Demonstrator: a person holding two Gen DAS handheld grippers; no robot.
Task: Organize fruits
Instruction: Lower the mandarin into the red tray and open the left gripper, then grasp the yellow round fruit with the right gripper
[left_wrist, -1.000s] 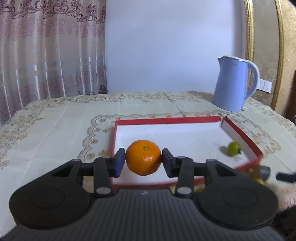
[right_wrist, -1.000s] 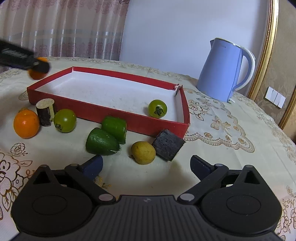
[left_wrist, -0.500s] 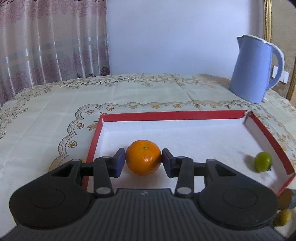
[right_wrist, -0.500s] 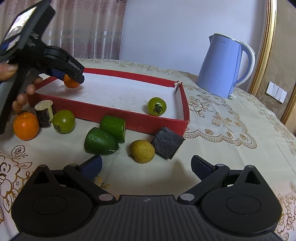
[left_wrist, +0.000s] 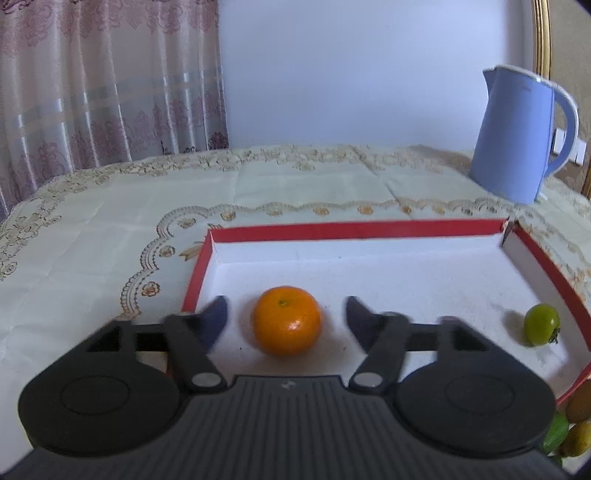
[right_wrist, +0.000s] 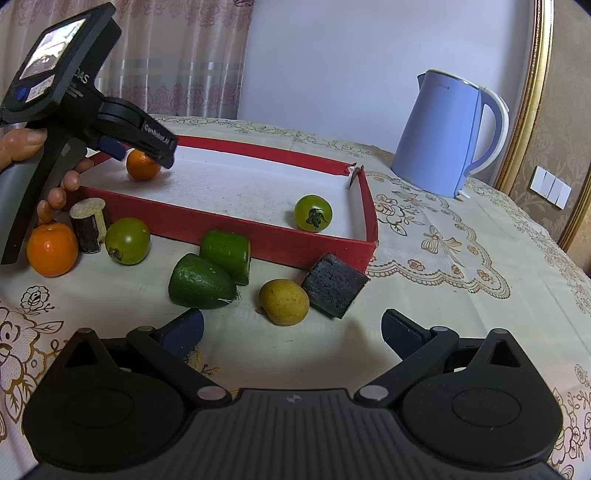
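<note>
My left tongs have just been opening, and the orange now sits loose between them on the white floor of the red tray, near its left wall, pads clear on both sides. The right-wrist view adds what the left barely catches: my right tongs spread wide and empty over the worktop, with a second orange, cucumber chunks and a yellow fruit outside the tray's front wall. A green tomato sits inside near the right wall.
</note>
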